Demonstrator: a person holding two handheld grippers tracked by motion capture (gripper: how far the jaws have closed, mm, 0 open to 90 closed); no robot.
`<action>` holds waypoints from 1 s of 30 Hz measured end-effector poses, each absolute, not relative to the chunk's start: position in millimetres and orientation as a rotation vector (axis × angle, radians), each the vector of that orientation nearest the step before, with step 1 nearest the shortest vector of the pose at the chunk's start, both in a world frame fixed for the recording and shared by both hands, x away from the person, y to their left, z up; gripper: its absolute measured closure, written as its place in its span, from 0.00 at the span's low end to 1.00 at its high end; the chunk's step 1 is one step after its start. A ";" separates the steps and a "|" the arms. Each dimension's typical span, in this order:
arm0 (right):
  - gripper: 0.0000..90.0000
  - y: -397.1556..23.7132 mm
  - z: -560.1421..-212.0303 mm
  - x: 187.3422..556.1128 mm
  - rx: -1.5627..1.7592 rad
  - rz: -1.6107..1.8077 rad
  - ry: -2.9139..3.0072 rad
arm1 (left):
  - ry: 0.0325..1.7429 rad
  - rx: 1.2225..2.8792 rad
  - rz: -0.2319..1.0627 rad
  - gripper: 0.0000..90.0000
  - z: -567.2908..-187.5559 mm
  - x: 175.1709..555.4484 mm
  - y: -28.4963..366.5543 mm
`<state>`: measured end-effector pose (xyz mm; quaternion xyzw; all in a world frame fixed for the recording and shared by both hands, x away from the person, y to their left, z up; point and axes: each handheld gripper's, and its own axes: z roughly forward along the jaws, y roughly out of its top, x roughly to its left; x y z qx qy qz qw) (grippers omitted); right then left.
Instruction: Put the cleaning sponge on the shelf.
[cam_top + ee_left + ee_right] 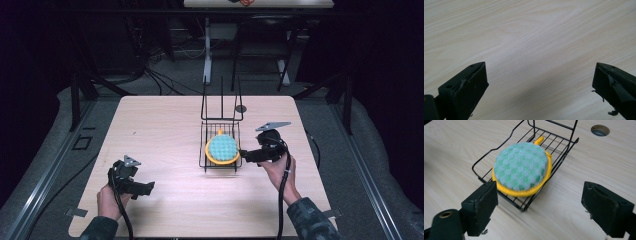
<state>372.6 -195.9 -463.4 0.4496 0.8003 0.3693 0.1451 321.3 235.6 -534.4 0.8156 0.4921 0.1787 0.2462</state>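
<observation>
Our right gripper (539, 202) spread, empty; bare table (579, 170) around. Just ahead: round green-checked, yellow-rimmed sponge (521, 167) flat in black wire rack (564, 152). Left gripper (539, 82) spread.

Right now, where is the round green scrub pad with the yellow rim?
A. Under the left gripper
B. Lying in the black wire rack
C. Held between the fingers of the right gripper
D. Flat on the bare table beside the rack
B. The scrub pad lies on the grid of the black wire rack, and the right gripper has its fingers spread wide, short of the pad and not touching it.
</observation>
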 end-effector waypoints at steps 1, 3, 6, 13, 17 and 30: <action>0.12 -198.3 -460.9 368.3 1.291 1.060 2.304 | 1.342 2.228 0.482 0.00 -534.1 320.9 235.5; 0.10 -204.1 -455.6 359.0 1.286 1.059 2.300 | 1.343 2.223 0.483 0.00 -533.3 319.6 235.5; 0.08 -213.4 -451.1 346.5 1.254 1.053 2.293 | 1.347 2.229 0.486 0.00 -534.2 320.6 235.5; 0.04 -240.6 -460.7 324.0 1.294 1.030 2.282 | 1.335 2.237 0.483 0.00 -535.2 318.9 234.7; 0.02 -256.0 -471.8 311.7 1.333 1.023 2.276 | 1.337 2.235 0.476 0.00 -536.2 319.9 234.5; 0.01 -290.7 -507.0 299.3 1.432 0.890 2.266 | 1.358 2.216 0.429 0.00 -540.9 324.0 237.8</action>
